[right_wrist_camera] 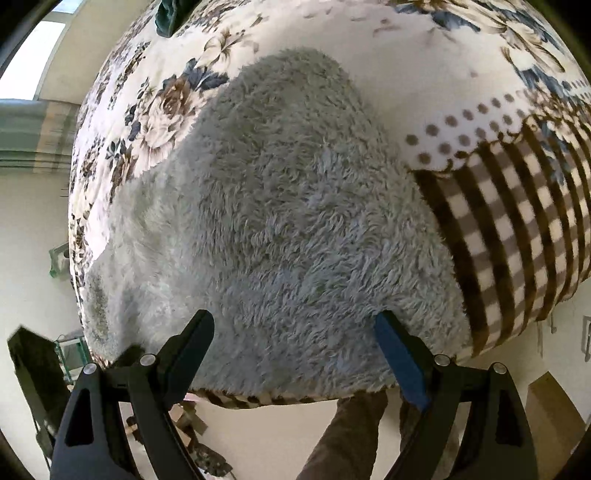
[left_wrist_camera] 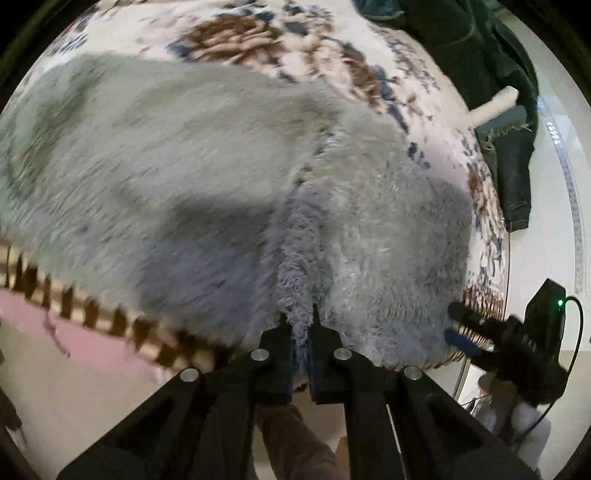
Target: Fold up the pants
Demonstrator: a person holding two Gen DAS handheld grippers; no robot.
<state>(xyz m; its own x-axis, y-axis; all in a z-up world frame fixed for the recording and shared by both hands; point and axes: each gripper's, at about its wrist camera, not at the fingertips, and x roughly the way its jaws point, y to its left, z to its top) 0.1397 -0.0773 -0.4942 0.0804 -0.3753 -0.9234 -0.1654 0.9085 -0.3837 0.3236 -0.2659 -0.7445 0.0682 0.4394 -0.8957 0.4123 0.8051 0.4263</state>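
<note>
Fluffy grey-blue pants (left_wrist_camera: 207, 177) lie spread over a floral blanket (left_wrist_camera: 258, 33) on a bed. My left gripper (left_wrist_camera: 300, 314) is shut on a raised ridge of the pants' pile near the bed's front edge; fabric bunches up between its fingers. In the right wrist view the same pants (right_wrist_camera: 266, 206) fill the middle, and my right gripper (right_wrist_camera: 295, 321) stands wide open just above their near edge, nothing pinched between its fingers. The right gripper also shows at the right of the left wrist view, as a black body (left_wrist_camera: 517, 343) beside the bed.
Dark jeans (left_wrist_camera: 509, 155) hang off the bed's far right side next to a white roller (left_wrist_camera: 495, 107). A brown checked border (right_wrist_camera: 517, 229) runs along the blanket's edge. A person's brown-trousered leg (right_wrist_camera: 343, 439) stands below the bed edge on the pale floor.
</note>
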